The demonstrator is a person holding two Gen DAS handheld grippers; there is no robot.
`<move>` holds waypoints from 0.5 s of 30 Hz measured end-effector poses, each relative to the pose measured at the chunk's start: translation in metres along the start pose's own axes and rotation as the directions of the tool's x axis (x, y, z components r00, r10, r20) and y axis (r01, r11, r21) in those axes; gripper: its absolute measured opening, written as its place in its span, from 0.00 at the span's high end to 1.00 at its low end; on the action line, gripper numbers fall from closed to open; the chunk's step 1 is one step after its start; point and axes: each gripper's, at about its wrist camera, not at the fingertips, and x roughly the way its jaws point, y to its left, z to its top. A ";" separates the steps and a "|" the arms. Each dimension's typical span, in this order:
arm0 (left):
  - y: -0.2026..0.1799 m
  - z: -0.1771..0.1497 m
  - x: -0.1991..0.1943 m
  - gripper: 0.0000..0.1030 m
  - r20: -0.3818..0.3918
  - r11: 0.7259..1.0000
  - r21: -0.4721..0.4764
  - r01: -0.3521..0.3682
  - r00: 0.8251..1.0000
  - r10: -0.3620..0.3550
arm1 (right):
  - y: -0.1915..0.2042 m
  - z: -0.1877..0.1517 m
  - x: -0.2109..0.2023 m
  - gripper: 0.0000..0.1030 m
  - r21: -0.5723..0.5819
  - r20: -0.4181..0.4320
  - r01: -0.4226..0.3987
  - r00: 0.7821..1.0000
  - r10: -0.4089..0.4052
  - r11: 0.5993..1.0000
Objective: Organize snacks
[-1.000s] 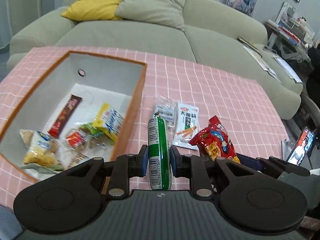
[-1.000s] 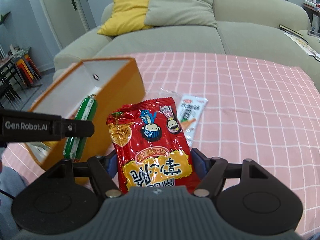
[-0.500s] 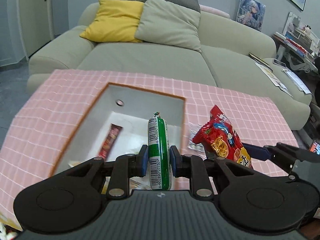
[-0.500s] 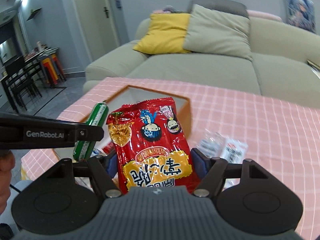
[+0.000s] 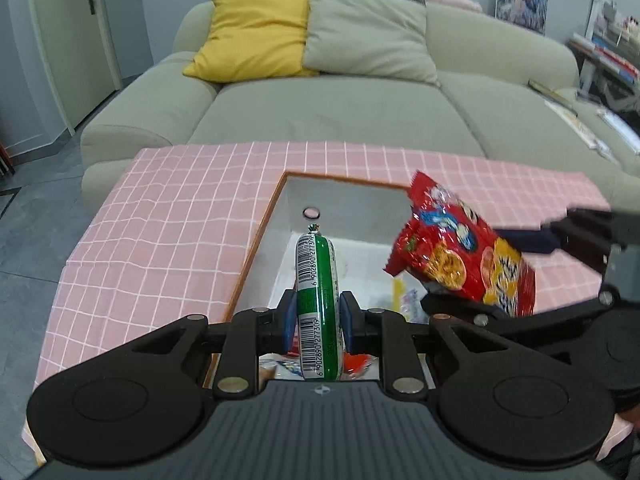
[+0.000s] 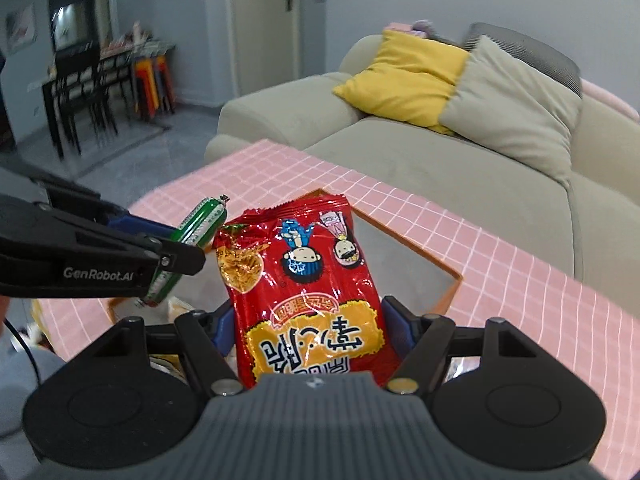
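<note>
The left tongs [image 5: 317, 316] are clenched on a firm, slick green sausage stick [image 5: 317, 304] at mid-length; the right tongs [image 6: 308, 330] pinch a light, crinkly red snack packet [image 6: 306, 296] by its lower half. Both hang over the orange-rimmed box [image 5: 260, 236] on the bench [image 5: 168, 220].
</note>
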 end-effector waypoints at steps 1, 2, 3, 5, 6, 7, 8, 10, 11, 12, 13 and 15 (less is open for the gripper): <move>0.002 0.000 0.006 0.76 -0.012 1.000 0.003 -0.001 1.000 0.002 | 0.000 0.002 0.008 0.33 -0.021 -0.010 0.007 1.000 -0.007 1.000; 0.003 0.000 0.011 0.76 -0.022 1.000 0.005 0.000 1.000 0.000 | 0.001 0.004 0.016 0.33 -0.042 -0.020 0.014 1.000 -0.015 0.999; 0.005 0.000 0.016 0.76 -0.031 1.000 0.006 0.004 1.000 -0.004 | 0.001 0.005 0.025 0.33 -0.064 -0.033 0.020 0.999 -0.022 0.998; 0.006 0.001 0.026 0.76 -0.051 1.000 0.009 0.009 0.999 -0.008 | 0.001 0.006 0.039 0.33 -0.103 -0.056 0.021 0.998 -0.027 0.994; 0.006 0.001 0.031 0.76 -0.060 1.000 0.013 0.010 0.998 -0.009 | 0.002 0.005 0.044 0.33 -0.121 -0.066 0.020 0.997 -0.028 0.993; 0.006 0.001 0.036 0.76 -0.068 1.000 0.015 0.010 0.998 -0.009 | 0.002 0.005 0.051 0.33 -0.137 -0.077 0.017 0.997 -0.027 0.990; 0.006 0.001 0.041 0.76 -0.077 1.000 0.016 0.009 0.997 -0.007 | 0.003 0.004 0.057 0.33 -0.159 -0.089 0.016 0.996 -0.030 0.987; 0.006 0.001 0.053 0.76 -0.101 1.000 0.014 0.005 0.995 -0.003 | 0.005 0.003 0.068 0.33 -0.197 -0.105 0.023 0.994 -0.044 0.980; 0.006 0.001 0.058 0.76 -0.114 1.000 0.013 0.004 0.993 -0.003 | 0.005 0.002 0.073 0.33 -0.212 -0.113 0.025 0.992 -0.049 0.977; 0.006 0.001 0.064 0.76 -0.126 1.000 0.013 0.005 0.992 -0.003 | 0.004 0.001 0.077 0.33 -0.220 -0.120 0.024 0.991 -0.052 0.975; 0.005 0.000 0.069 0.76 -0.137 1.000 0.013 0.006 0.991 -0.004 | 0.003 0.001 0.082 0.33 -0.227 -0.127 0.024 0.990 -0.054 0.974; 0.005 -0.001 0.077 0.76 -0.156 1.000 0.013 0.007 0.988 -0.005 | 0.003 0.000 0.089 0.33 -0.243 -0.139 0.022 0.989 -0.057 0.970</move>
